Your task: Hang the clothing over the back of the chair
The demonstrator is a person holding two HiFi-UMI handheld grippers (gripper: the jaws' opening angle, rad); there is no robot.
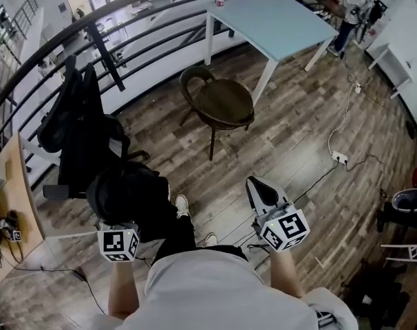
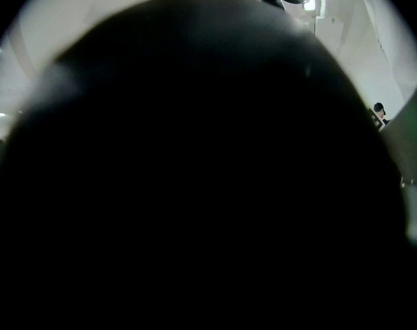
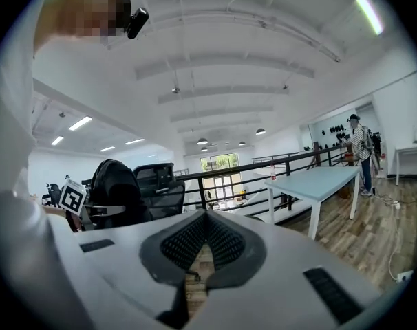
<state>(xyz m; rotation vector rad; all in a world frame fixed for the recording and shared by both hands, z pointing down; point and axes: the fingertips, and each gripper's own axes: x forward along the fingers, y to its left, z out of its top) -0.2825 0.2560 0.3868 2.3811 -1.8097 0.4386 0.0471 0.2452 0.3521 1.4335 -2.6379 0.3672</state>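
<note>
A bundle of black clothing hangs low at the left of the head view, and my left gripper is shut on it. That cloth blacks out nearly the whole left gripper view and hides the jaws. The right gripper view shows the same bundle at its left. The dark wooden chair with a curved back stands ahead on the plank floor, apart from both grippers. My right gripper is held low at the right, shut, with nothing between its pads.
A black office chair stands just left of the clothing, by a wooden desk. Behind the wooden chair are a light blue table and a black railing. A power strip with cable lies on the floor at the right. A person stands far off.
</note>
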